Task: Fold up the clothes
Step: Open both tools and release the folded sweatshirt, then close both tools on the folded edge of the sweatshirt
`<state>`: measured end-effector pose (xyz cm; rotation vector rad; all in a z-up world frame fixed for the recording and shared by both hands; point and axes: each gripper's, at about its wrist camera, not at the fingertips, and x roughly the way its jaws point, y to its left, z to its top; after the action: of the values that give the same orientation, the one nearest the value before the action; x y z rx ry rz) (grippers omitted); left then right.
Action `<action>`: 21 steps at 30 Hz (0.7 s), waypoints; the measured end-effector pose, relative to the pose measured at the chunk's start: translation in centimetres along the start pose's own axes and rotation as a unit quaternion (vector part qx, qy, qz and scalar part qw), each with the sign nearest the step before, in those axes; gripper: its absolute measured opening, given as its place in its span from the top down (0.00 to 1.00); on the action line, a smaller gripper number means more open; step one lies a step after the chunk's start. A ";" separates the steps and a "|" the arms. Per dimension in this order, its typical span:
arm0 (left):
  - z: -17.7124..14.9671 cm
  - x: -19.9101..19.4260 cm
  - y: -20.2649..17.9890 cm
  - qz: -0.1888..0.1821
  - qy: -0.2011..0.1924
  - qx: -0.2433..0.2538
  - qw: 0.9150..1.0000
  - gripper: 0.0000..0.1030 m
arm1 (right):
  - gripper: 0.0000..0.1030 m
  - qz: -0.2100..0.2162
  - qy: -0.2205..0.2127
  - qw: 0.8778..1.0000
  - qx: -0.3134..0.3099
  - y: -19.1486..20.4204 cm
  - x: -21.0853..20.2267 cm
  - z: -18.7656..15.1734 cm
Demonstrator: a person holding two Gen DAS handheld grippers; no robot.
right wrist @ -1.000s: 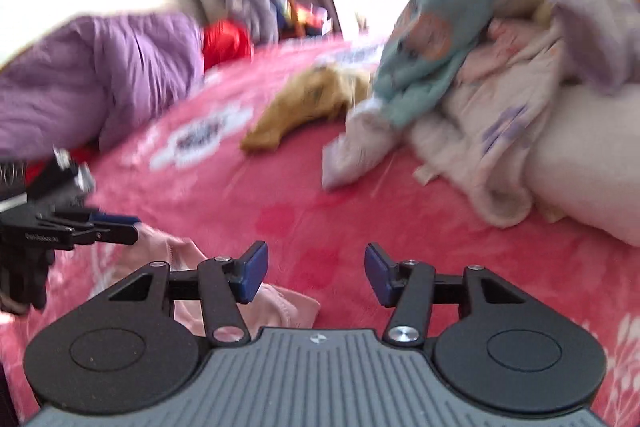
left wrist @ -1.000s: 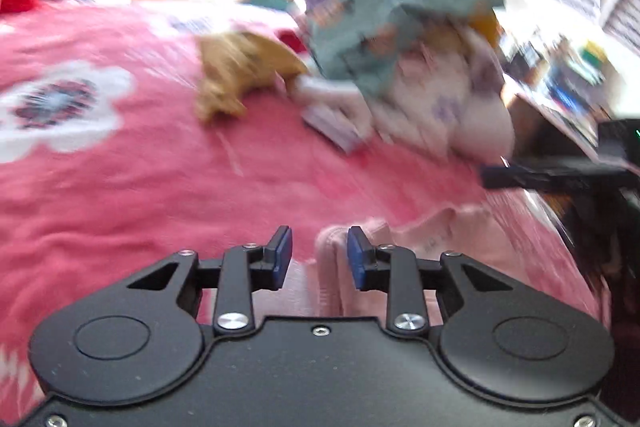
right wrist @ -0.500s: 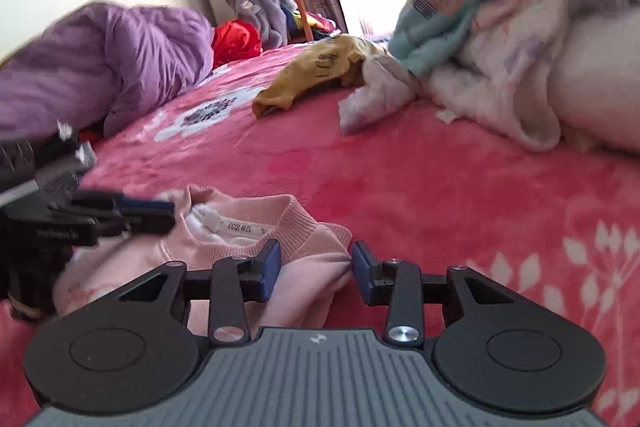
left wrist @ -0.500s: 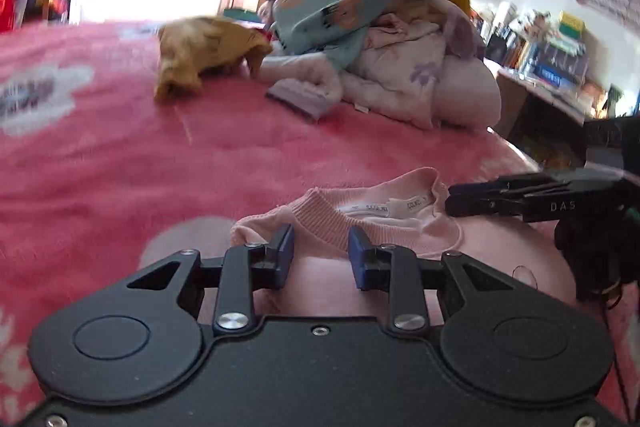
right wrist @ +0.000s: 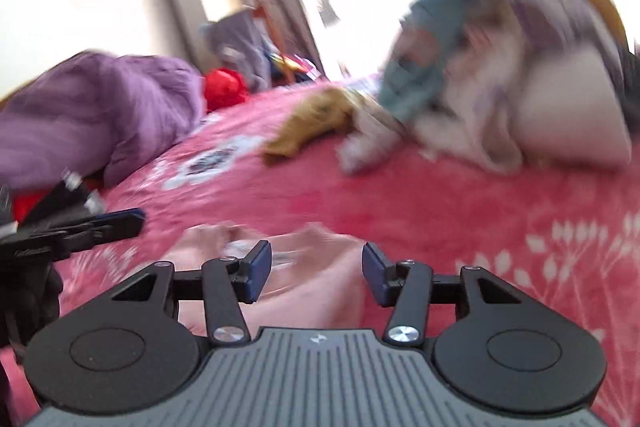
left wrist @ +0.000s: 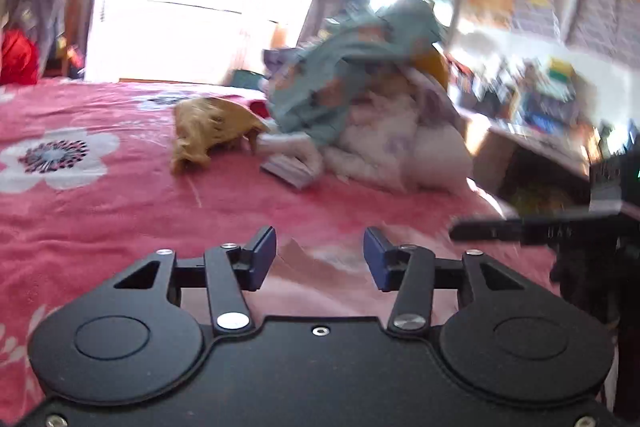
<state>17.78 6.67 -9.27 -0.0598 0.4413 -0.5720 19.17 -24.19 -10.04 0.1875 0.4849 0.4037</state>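
My left gripper [left wrist: 320,257] is opening, and its 2 fingers [left wrist: 262,257] stand apart over the pink top [left wrist: 316,279] without pinching it. My right gripper [right wrist: 316,269] is opening too, over the same top at 6 o'clock on the red blanket [right wrist: 440,203]. The clothes pile [left wrist: 372,115] sits at 1 o'clock.

a sweater [right wrist: 304,279] lies on the bed [right wrist: 460,211], a clothes pile [left wrist: 368,115] behind it.

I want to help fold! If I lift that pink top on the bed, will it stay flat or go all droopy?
Probably droopy: the pink top lies soft and rumpled on the red bedspread. It looks thin, so likely light.
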 end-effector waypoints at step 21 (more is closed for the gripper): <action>-4.8 -1.3 2.2 0.023 0.033 -0.215 0.976 0.48 | 0.36 -0.018 0.030 0.979 0.202 -2.2 -0.4 -4.6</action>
<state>15.92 9.58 -13.51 -0.4450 0.6243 -0.4252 17.35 -26.01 -14.51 0.5599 0.6264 0.2717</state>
